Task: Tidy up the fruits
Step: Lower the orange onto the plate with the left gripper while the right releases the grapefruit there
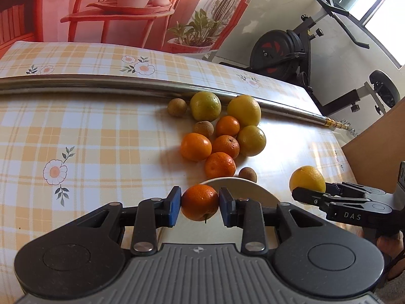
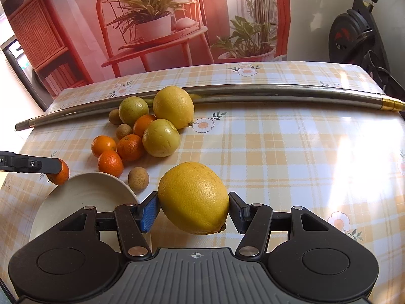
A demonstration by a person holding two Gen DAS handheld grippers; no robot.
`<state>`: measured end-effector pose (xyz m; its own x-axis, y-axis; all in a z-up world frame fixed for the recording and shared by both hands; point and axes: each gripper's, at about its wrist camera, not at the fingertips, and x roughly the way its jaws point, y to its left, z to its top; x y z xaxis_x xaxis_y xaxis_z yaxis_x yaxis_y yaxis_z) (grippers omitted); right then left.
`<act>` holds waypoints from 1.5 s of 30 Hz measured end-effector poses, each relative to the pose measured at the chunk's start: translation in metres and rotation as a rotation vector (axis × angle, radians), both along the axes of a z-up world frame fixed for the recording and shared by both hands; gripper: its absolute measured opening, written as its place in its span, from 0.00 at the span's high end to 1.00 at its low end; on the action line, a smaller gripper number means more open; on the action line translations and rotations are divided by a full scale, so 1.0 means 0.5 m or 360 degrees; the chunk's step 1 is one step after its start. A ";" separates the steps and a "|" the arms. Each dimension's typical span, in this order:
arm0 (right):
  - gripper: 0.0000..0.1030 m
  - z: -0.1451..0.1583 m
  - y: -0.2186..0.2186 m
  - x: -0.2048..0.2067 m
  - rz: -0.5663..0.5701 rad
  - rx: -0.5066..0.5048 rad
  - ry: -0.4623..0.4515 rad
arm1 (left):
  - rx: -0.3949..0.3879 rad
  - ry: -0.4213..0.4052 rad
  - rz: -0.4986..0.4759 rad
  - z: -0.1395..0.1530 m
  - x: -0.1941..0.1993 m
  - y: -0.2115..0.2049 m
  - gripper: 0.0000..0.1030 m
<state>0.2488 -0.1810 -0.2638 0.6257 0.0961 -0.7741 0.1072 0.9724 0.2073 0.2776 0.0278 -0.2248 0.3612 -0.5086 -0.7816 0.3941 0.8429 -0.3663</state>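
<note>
left tongs (image 1: 200, 206): clamped on a small orange mandarin (image 1: 200, 205), blue pads on both sides, fruit clear of the tabletop (image 1: 101, 131). Grip looks centred.
right tongs (image 2: 194, 209): clamped on a big yellow citrus (image 2: 194, 197), pads at its widest part, stem end low right. Also off the tabletop.
white plate (image 2: 83, 195): just beyond both tongs, between them, nothing visible on it. The mandarin hangs over or just beside its near-left rim; can't tell which.
loose brown fruit (image 2: 138, 178): small, round, just beside the plate's far rim. Risk of a knock if either tongs swings wide.
fruit pile (image 1: 222, 131): farther out. Four more mandarins, three yellow-green citrus, two more small brown ones, bunched and touching.
metal pole (image 1: 101, 82): lies across the tabletop behind the pile; the far fruits rest against it or just beside it.
background: printed backdrop with plants, exercise bike on the right. Not relevant.
step in hand (my read): both fruits picked, now being carried to wherever their groups go. The plate is the likely drop for one kind.
how to do it well: keep the squeeze steady. Bring one hand in at a time so the tongs don't collide over the plate. Lower until the fruit touches down before letting go; both are round and will roll off a shallow plate. Set the mandarin toward the plate's middle. Big citrus is heavy for the pad area, so no fast wrist turns.
</note>
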 end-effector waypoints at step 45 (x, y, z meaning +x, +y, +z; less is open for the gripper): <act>0.47 -0.012 0.129 -0.088 0.0132 -0.0115 0.0154 | 0.0224 -0.0080 -0.0152 -0.028 -0.112 -0.042 0.66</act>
